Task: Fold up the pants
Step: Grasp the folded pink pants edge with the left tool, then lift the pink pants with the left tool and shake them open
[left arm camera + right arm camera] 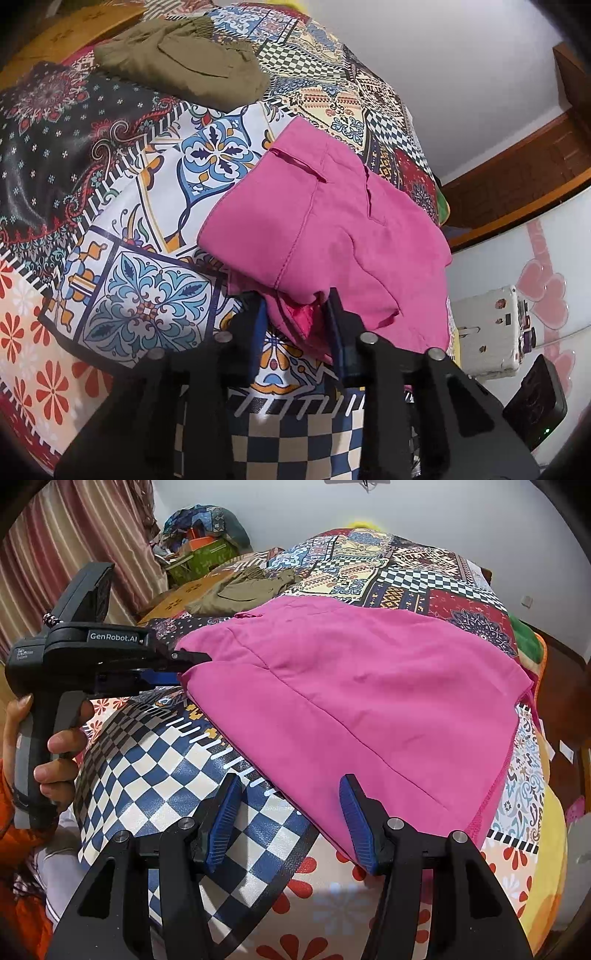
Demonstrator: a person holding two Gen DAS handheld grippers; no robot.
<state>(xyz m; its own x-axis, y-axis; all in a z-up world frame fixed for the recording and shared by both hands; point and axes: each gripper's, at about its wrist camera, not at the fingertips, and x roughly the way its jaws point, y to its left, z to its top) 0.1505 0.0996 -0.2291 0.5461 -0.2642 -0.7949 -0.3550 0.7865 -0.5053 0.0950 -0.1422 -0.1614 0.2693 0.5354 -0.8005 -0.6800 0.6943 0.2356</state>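
Pink pants [362,701] lie folded on a patterned bedspread [159,771]. In the left wrist view the pants [325,229] bunch up at the near corner. My left gripper [295,314] has its jaws closed on that bunched pink corner. It also shows in the right wrist view [184,664], at the pants' left edge, held by a hand. My right gripper [291,805] is open and empty, its fingers straddling the near edge of the pants without gripping.
Olive-green folded pants [184,62] lie farther back on the bed [243,587]. A white device [487,336] and a black box [535,402] sit right of the bed. Boxes and clutter [199,542] stand by a striped curtain [74,554].
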